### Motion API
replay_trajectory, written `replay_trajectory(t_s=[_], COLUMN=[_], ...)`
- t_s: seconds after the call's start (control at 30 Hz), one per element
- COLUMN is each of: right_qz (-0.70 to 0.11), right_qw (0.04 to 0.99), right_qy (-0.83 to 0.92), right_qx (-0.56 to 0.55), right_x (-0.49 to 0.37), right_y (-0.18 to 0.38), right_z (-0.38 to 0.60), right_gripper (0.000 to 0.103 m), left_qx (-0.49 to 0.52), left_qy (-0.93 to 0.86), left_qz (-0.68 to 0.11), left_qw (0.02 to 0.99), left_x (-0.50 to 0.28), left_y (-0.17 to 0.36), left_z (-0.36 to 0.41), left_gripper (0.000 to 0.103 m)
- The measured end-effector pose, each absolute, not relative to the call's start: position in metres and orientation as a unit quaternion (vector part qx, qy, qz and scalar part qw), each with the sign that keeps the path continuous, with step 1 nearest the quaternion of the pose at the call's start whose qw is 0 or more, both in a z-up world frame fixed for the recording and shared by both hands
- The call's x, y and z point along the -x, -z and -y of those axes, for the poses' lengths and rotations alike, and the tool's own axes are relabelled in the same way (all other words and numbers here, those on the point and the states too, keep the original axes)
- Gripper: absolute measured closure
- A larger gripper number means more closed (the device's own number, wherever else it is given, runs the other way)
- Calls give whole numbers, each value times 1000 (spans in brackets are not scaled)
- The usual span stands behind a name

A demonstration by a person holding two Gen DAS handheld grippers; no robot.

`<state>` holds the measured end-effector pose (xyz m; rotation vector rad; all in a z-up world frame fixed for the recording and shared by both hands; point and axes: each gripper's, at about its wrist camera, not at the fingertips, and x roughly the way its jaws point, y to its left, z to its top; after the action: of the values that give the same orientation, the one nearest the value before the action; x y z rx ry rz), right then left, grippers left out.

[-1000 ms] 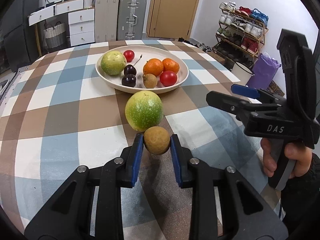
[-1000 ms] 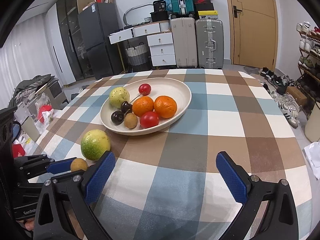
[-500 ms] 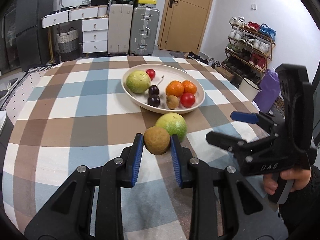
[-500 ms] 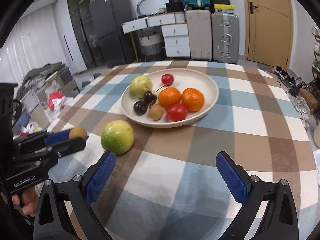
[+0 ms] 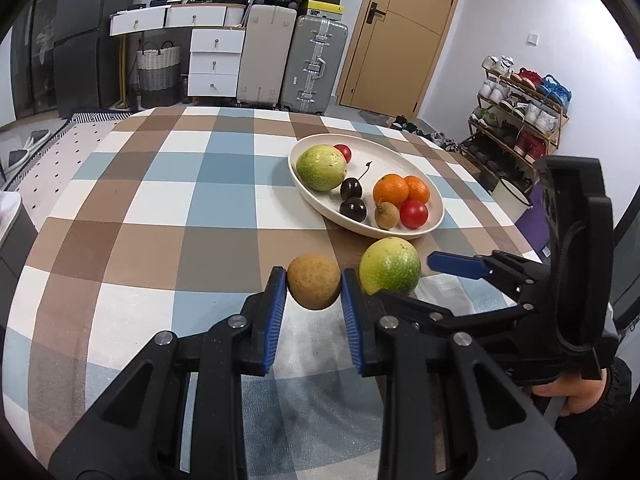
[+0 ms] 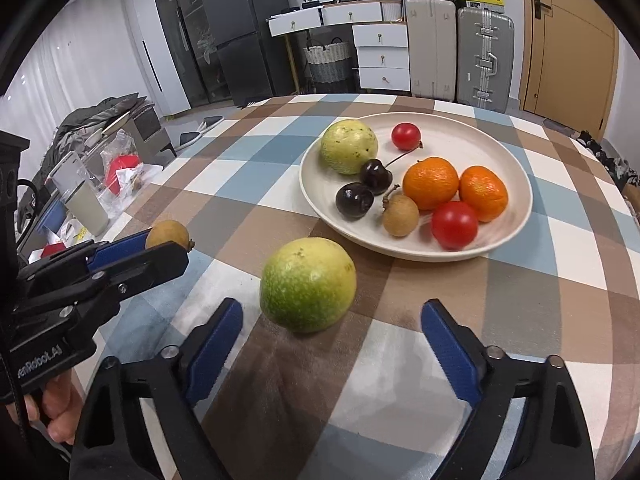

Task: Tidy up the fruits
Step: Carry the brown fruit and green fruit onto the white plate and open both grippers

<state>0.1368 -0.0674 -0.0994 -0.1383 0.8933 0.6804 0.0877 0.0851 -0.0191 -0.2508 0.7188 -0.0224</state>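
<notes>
Left tool (image 5: 314, 292) clamped on a small round brown fruit (image 5: 314, 286), blue pads pressed to both sides, fruit lifted clear of the checked cloth on the desk (image 5: 160, 208)

Same brown fruit seen from the right wrist view at the far left (image 6: 167, 234), tucked between the left tool's fingers, bare hand (image 6: 56, 412) on the handle below

Right tool (image 6: 332, 336) wide apart, jaws just been closing a little, nothing pinched yet; large green fruit (image 6: 308, 284) resting on the desk just ahead of the blue fingertips (image 6: 216, 332), sitting in line with the gap, not touched by either pad

From the left wrist view, green fruit (image 5: 390, 266) just right of the held brown one, near the rim of the white bowl (image 5: 436, 216); right tool (image 5: 420, 276) reaching in from the right, one blue finger past the fruit

In the bowl: another green fruit (image 6: 349, 146), two dark cherries (image 6: 364, 190), two oranges (image 6: 454, 186), two red tomatoes (image 6: 454, 224), one small brown fruit with a stem (image 6: 400, 215)
</notes>
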Motion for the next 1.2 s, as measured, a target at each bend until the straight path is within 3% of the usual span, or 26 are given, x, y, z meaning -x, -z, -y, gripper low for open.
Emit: replay_trajectory(t_s=[0.23, 1.2], right_qz=[-427, -361], right_qw=[835, 853], right_qy=[-343, -376], right_qx=[48, 36], right_x=[-141, -116], right_y=[102, 64], right_z=[61, 102], right_gripper=[51, 53], left_qx=[126, 104], left_qy=[8, 2], left_qz=[-354, -343], left_qw=[927, 934], left_x=[-90, -90], left_y=[24, 23], left_z=[-86, -76], left_gripper=[78, 78])
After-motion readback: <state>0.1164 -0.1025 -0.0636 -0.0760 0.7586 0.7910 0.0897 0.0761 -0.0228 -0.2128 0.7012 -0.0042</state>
